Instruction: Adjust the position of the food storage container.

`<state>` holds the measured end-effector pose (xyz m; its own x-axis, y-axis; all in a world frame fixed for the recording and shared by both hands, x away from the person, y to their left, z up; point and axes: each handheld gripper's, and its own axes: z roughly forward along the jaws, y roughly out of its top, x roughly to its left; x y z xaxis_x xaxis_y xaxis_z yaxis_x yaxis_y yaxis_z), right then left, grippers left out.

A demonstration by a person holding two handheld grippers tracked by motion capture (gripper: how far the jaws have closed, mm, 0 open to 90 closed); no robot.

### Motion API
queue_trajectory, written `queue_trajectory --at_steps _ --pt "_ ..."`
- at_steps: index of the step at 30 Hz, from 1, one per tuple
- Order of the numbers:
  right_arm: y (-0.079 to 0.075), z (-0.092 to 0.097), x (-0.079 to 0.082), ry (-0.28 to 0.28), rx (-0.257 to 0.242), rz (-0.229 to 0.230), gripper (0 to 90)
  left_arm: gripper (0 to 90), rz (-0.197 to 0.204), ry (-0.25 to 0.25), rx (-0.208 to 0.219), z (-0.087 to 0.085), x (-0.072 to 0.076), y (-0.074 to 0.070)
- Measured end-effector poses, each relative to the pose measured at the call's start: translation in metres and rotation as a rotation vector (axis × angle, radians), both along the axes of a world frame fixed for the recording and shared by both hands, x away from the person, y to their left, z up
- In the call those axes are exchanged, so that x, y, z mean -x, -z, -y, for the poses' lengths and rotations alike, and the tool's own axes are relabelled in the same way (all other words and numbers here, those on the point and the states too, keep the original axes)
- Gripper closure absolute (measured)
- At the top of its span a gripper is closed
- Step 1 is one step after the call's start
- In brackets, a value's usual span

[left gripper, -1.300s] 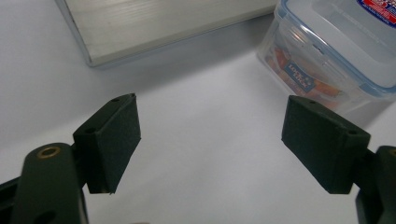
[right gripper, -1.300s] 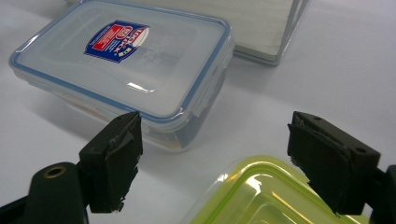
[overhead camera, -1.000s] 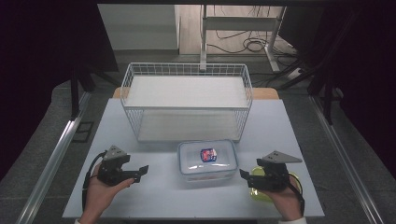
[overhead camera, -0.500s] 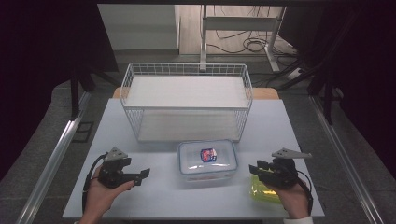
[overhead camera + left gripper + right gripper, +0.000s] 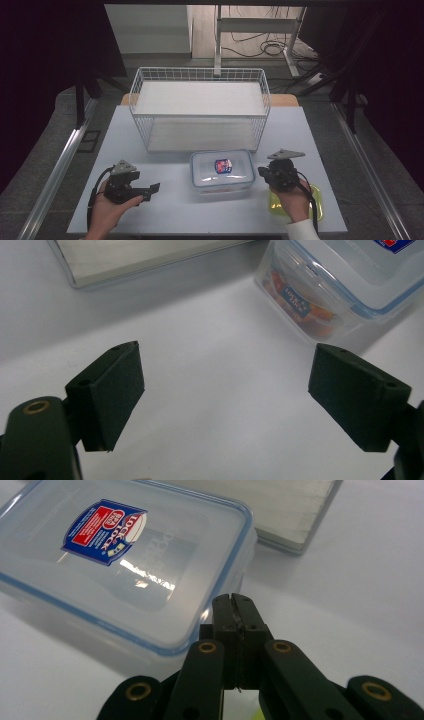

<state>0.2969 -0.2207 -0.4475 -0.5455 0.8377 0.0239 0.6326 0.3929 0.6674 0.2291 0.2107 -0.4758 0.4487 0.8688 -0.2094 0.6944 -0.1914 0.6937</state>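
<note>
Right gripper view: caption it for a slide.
Right gripper, jaws shut with nothing between them, beside the clear lidded food box on the white table.

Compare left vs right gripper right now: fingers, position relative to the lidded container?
The left gripper has its fingers spread wide with nothing between; the right gripper has its fingers pressed together, empty. Left sits apart from the container; right sits right at its edge. Both are hand-held, low over the table.

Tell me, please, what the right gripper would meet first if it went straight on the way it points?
Most likely the near corner of the clear lidded food container: the right gripper's shut tips point at it, though the gap is hard to judge.
</note>
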Motion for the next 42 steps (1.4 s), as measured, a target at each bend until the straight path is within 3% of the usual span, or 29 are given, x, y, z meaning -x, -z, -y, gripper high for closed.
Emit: queue_trajectory --at_steps 8,15,29,42 --pt "0.015 -0.007 -0.018 0.045 0.026 -0.056 88.7 14.3 0.005 0.008 -0.003 0.000 0.001 0.001" --pt "0.016 -0.010 -0.019 0.041 0.056 -0.048 88.8 14.3 -0.006 0.006 -0.008 0.001 -0.001 0.004" --pt "0.015 -0.042 -0.003 -0.082 0.059 -0.039 88.8 14.4 -0.006 -0.003 -0.003 -0.002 -0.002 0.007" --pt "0.018 -0.056 -0.001 -0.103 0.055 -0.029 89.0 14.9 -0.011 0.002 0.002 -0.003 -0.004 0.010"
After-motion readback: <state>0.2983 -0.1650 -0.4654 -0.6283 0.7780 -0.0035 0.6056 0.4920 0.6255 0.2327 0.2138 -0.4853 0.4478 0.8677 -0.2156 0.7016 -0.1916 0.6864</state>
